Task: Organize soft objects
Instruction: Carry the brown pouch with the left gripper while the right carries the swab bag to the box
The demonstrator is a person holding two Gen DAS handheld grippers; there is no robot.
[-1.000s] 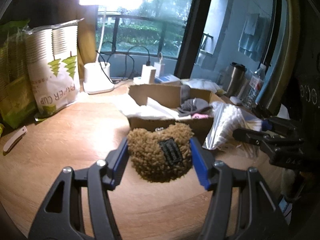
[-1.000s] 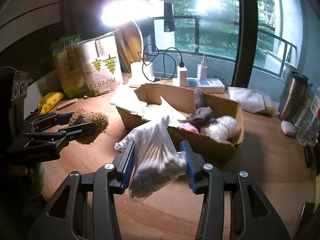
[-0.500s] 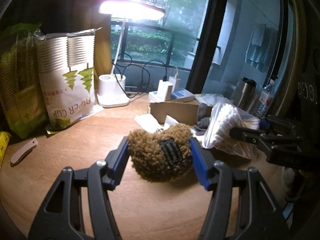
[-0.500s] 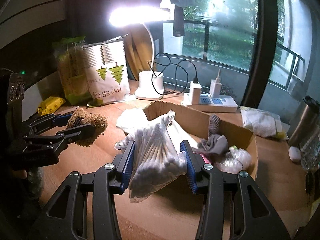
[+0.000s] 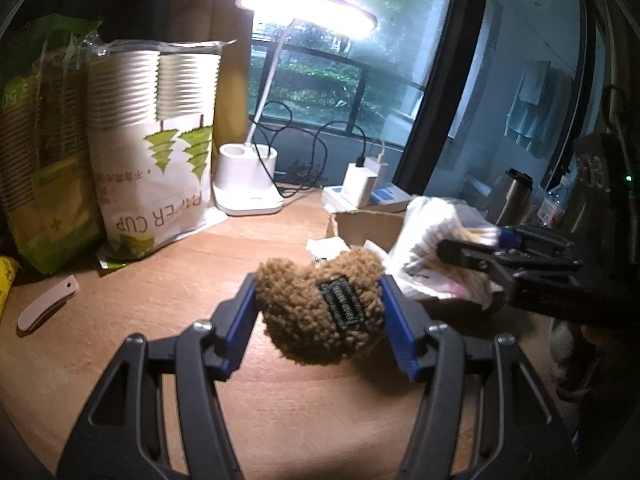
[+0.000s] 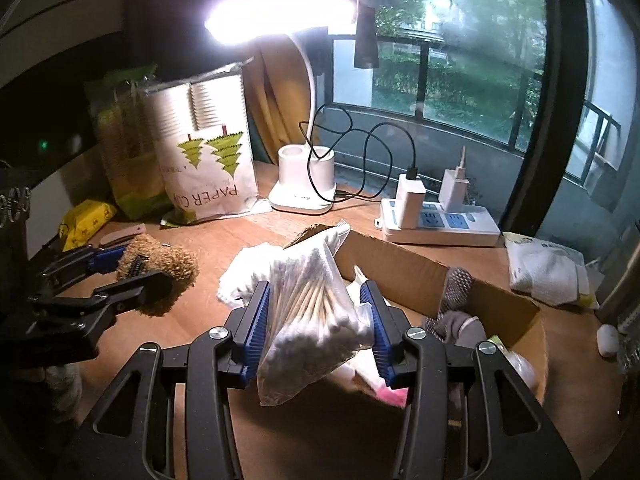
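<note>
Item one: my left tool (image 5: 320, 312), blue pads pinching a brown fuzzy pouch (image 5: 320, 308) with a dark patch, carried above the wooden surface (image 5: 160, 304). Item two: my right tool (image 6: 316, 320), pressed onto a clear bag of cotton swabs (image 6: 312, 312), held over the near corner of the cardboard box (image 6: 400, 276). Box contents: grey sock (image 6: 460, 320), pink cloth (image 6: 392, 394). At 12 o'clock, lit desk lamp (image 6: 304, 188); at 10 o'clock, paper cup pack (image 6: 204, 156); at 2 o'clock, power strip (image 6: 440, 220).
</note>
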